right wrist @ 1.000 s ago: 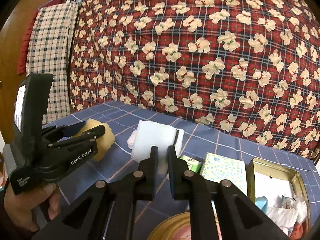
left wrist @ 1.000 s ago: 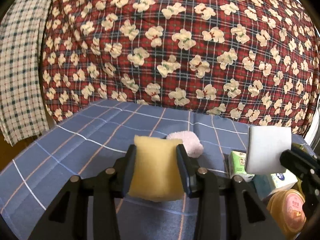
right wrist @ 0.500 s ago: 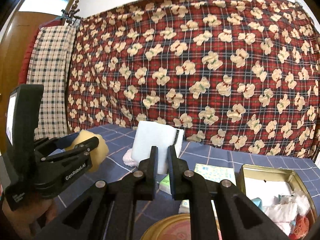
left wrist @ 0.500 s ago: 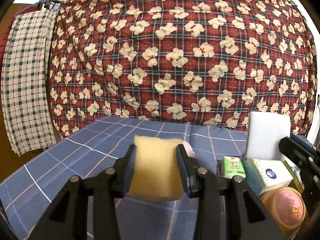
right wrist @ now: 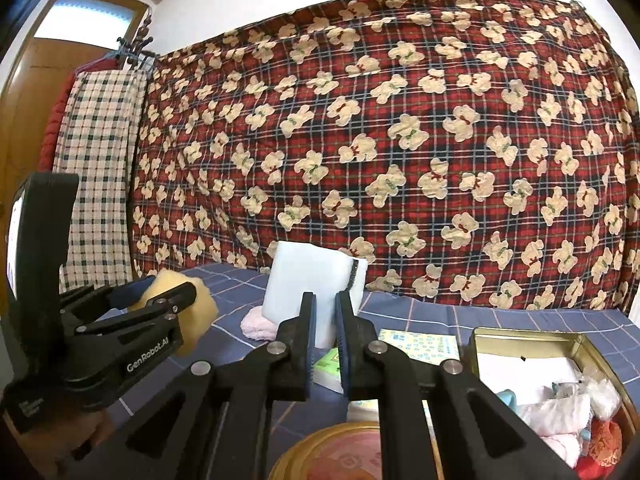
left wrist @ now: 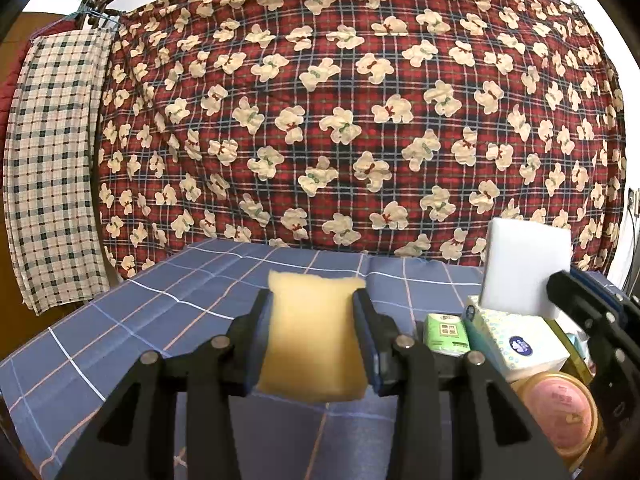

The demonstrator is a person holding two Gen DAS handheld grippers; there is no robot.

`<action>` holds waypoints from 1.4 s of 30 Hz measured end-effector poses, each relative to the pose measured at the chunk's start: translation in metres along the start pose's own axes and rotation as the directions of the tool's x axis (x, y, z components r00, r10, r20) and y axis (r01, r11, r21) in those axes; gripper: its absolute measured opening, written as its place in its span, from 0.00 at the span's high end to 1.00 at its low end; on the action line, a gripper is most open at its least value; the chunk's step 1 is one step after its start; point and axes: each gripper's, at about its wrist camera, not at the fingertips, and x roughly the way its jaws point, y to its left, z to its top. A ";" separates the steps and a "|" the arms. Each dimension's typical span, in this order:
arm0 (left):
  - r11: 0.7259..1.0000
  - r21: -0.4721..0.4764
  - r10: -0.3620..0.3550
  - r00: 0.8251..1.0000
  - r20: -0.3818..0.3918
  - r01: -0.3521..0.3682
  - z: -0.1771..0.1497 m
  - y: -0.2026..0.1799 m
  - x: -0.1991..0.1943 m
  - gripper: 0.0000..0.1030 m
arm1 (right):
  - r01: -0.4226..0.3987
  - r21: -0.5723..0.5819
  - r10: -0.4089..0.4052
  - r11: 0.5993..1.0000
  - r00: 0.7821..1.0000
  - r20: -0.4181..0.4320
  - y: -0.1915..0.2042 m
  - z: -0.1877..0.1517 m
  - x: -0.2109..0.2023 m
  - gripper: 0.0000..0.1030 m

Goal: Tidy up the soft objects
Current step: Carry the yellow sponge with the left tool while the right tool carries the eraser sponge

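Note:
A yellow sponge (left wrist: 314, 336) stands upright between the pads of my left gripper (left wrist: 314, 300), which is shut on it above the blue checked tablecloth (left wrist: 160, 320). My right gripper (right wrist: 325, 300) is shut on the lower edge of a white sponge (right wrist: 316, 280), also held upright. In the left wrist view the white sponge (left wrist: 524, 268) shows at the right in the right gripper's black fingers (left wrist: 580, 312). In the right wrist view the left gripper (right wrist: 168, 294) with the yellow sponge (right wrist: 196, 320) is at the left. A pink fluffy puff (right wrist: 258, 324) lies on the cloth behind both.
An open gold tin (right wrist: 520, 338) with soft items inside stands at the right. A tissue box (left wrist: 516, 344), a green tissue pack (left wrist: 446, 332) and a round pink-lidded tin (left wrist: 560, 412) sit close by. A red bear-print blanket (left wrist: 340, 120) hangs behind the table.
Both views have tilted upward, so the table sits lower and more of the blanket shows. The pink puff has slipped behind the yellow sponge in the left wrist view. Both grips hold as before.

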 end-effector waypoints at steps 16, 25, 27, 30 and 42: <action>1.000 0.004 0.003 1.000 0.005 -0.003 -0.004 -0.015 -0.014 0.62 | 0.042 0.000 -0.042 0.999 0.997 0.069 -0.008 0.000 -0.019 0.90; 1.000 0.003 0.003 1.000 0.004 -0.003 -0.006 -0.021 -0.016 0.62 | 0.073 0.003 -0.073 0.997 0.993 0.091 -0.013 0.000 -0.025 0.90; 1.000 0.004 0.005 1.000 0.006 -0.005 -0.006 -0.022 -0.016 0.62 | 0.080 0.004 -0.080 0.997 0.992 0.098 -0.014 0.000 -0.027 0.89; 1.000 0.002 0.010 1.000 0.011 -0.010 -0.007 -0.028 -0.019 0.62 | 0.091 0.006 -0.091 0.996 0.990 0.108 -0.015 0.000 -0.029 0.89; 0.999 0.031 -0.039 0.999 0.019 0.038 -0.005 -0.051 -0.022 0.62 | 0.131 0.025 -0.133 0.991 0.984 0.119 -0.023 0.000 -0.033 0.89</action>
